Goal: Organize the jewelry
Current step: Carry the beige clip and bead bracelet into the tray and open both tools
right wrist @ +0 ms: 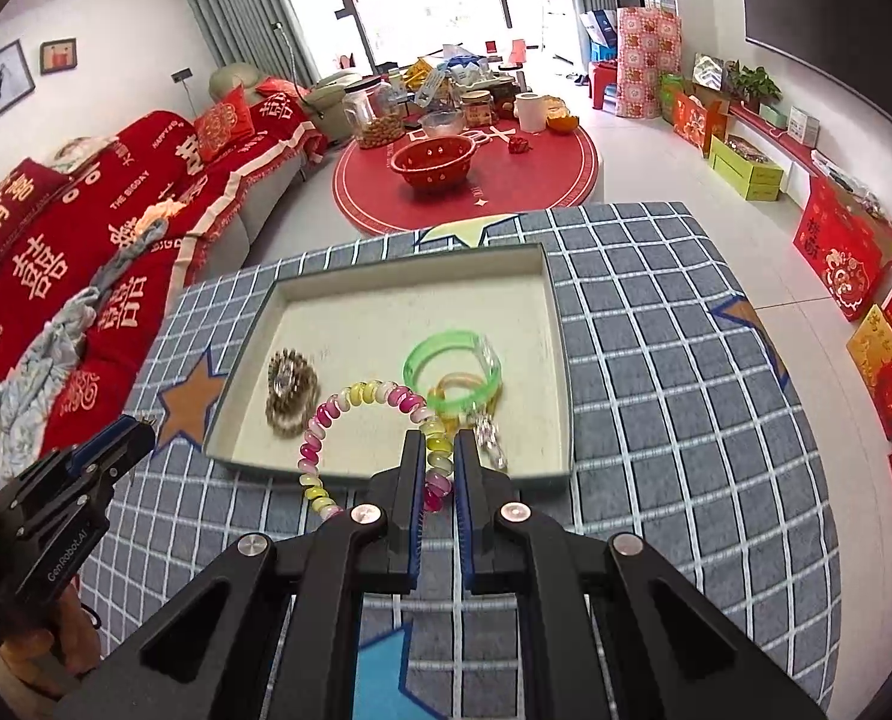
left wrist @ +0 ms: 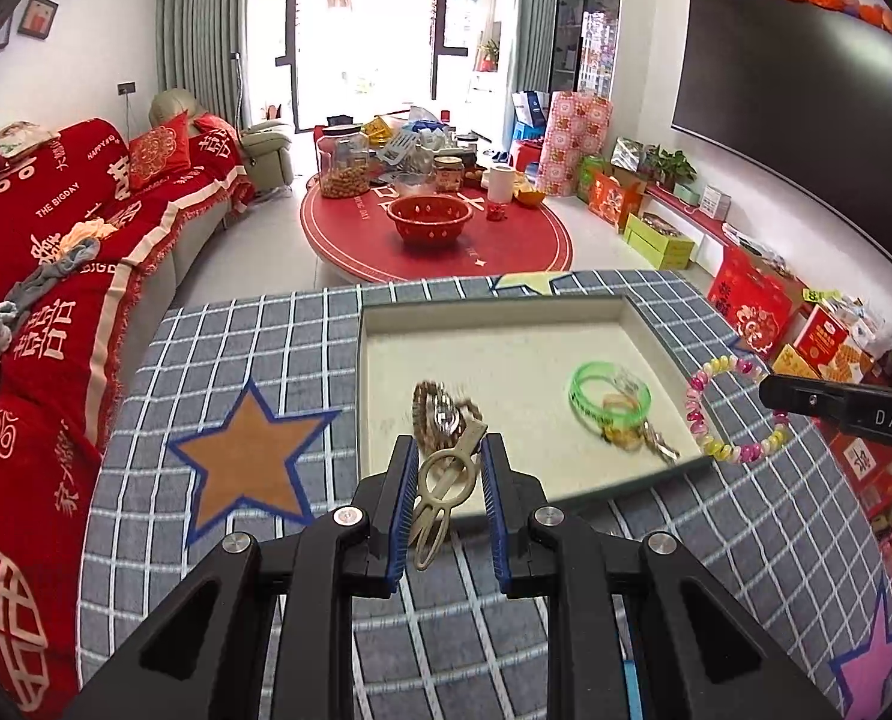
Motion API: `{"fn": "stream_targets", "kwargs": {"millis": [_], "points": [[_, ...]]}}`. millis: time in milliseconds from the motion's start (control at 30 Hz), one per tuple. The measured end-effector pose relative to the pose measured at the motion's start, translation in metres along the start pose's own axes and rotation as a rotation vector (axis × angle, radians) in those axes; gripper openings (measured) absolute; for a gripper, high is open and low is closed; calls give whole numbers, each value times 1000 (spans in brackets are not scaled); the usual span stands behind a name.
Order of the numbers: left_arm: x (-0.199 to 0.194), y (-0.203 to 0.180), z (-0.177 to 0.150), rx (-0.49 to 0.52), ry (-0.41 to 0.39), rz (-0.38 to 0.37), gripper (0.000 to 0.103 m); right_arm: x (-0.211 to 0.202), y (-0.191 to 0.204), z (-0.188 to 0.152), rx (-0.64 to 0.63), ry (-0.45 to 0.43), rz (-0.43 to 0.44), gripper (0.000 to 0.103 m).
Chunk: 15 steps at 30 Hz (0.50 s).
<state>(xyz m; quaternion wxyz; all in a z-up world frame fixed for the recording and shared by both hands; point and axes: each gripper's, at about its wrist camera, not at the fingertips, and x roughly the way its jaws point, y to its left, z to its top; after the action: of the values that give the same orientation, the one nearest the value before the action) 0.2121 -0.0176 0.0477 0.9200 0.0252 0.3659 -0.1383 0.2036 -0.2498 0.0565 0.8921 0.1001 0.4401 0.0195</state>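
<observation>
Pinched in my right gripper (right wrist: 440, 459) at lower centre, the beaded bracelet (right wrist: 350, 420) overhangs the tray (right wrist: 557, 360); my left gripper (left wrist: 449, 468) clamps a hair clip (left wrist: 446, 492), slack grip risking drops.

Left gripper (left wrist: 449, 468): matte black body with two parallel fingers (left wrist: 403, 483), each lined on its inner face with a ribbed blue pad. Four round silver screw heads mark the linkage pivots, and triangular cut-outs lighten the outer arms. Right gripper (right wrist: 440, 468): the same black frame, blue-padded fingers (right wrist: 411, 480) and silver screws. Seen from the right wrist camera, the left unit's side carries white lettering, "GenRobot.AI"; from the left wrist camera, the right unit shows "DAS". A hand, possibly bare-skinned, appears blurred at the frame edge.
</observation>
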Motion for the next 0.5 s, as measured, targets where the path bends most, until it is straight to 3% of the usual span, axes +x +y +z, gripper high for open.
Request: {"fn": "stream_targets", "kwargs": {"millis": [233,500], "points": [[44,-7,29,-7,28,9,35,30,-8,32,39,-2,-14,10],[98,-23,30,6,90,14,35,77,-27,48,109,35,-14,10]]}}
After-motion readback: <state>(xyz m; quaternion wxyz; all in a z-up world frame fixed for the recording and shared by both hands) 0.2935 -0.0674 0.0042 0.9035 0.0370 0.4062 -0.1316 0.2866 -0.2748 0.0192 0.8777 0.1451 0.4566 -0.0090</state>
